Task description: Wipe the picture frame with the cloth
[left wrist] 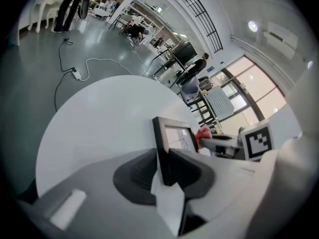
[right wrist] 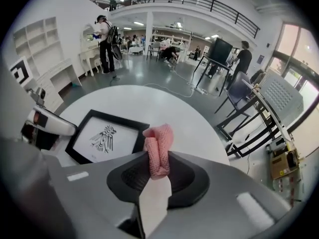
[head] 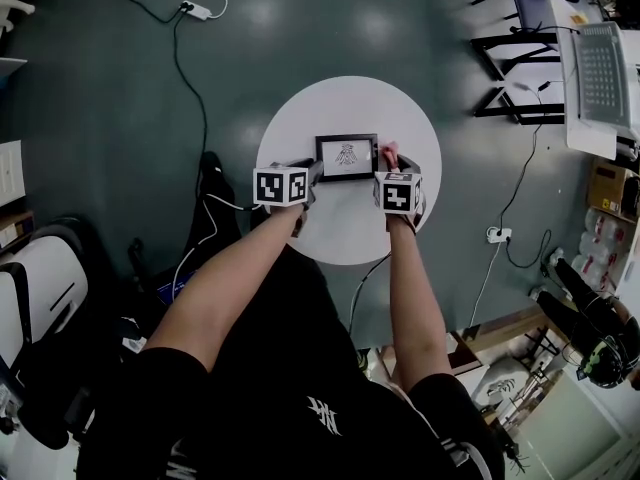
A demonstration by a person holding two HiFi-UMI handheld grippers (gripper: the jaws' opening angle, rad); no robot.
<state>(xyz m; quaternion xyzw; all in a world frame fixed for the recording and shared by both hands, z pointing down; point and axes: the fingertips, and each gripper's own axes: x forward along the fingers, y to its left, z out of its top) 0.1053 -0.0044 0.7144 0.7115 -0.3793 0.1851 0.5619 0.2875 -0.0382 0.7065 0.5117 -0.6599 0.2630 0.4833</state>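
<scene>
Frame slip risk
Your left tool (left wrist: 163, 166) pinches just the edge of the picture frame (right wrist: 107, 136) on the worktop (right wrist: 164, 108); your right tool (right wrist: 158, 171) clamps the pink cloth (right wrist: 158, 151) beside it. Press hard and the frame may twist free.

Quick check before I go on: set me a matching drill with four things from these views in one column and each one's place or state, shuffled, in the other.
Things:
1. picture frame
2. cloth
3. table
4. power strip

Places or states:
A. white, lying on the floor with a cable attached
B. black border, edge clamped in the left gripper
C. round and white, under the frame
D. pink, pinched in the right gripper

Pairs: 1-B, 2-D, 3-C, 4-A.
</scene>
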